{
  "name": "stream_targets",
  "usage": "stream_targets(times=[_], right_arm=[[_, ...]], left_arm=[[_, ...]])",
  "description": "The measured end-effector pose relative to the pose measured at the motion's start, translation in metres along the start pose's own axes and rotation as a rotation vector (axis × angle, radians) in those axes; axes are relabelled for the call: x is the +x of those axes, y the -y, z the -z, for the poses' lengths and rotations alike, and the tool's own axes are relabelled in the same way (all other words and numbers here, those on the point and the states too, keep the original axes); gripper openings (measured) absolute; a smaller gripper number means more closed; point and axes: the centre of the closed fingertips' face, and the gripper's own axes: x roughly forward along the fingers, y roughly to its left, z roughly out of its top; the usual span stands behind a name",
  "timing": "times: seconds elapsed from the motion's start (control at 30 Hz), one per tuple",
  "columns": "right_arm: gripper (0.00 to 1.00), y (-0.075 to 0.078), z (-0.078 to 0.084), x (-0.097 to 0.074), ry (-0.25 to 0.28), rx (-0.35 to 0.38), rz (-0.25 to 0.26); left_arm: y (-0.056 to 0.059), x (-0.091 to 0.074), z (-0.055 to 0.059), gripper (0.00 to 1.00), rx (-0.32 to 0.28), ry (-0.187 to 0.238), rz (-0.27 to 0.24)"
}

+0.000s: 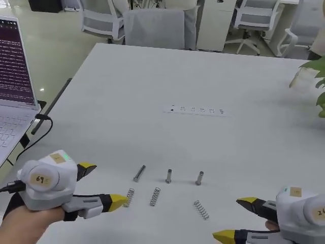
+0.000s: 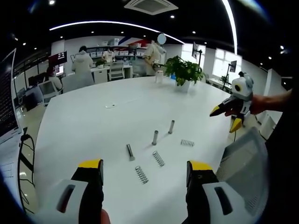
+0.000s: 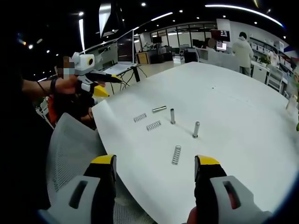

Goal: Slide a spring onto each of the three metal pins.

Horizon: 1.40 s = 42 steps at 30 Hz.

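On the white table lies one metal pin on its side. Two more pins stand upright to its right. Three loose springs lie just in front of them. My left gripper hovers open and empty at the near left, its lower tip close to the leftmost spring. My right gripper is open and empty at the near right, off the table edge, with the rightmost spring ahead of it. Neither gripper touches any spring or pin.
An open laptop with a black cable sits at the left edge. A flush power strip lies mid-table and a green plant stands at the far right. A mesh chair stands by the table's near edge.
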Motion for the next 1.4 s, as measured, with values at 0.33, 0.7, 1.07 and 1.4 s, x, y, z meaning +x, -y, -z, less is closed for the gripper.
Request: stream_targets(times=[0.33, 0.7, 1.07, 1.4], right_arm=[[0.66, 0.005, 0.005, -0.001, -0.002, 0.017, 0.010], [0.65, 0.008, 0.008, 0.000, -0.009, 0.035, 0.014], [0.65, 0.012, 0.014, -0.001, -0.015, 0.051, 0.023], [0.64, 0.013, 0.019, -0.002, -0.018, 0.064, 0.030]], left_arm=[[-0.012, 0.027, -0.004, 0.67, -0.005, -0.012, 0.016], [-0.022, 0.061, -0.007, 0.62, -0.005, -0.036, 0.035], [-0.028, 0.089, -0.009, 0.56, -0.009, -0.058, 0.037], [-0.039, 0.112, 0.001, 0.48, -0.030, -0.109, 0.007]])
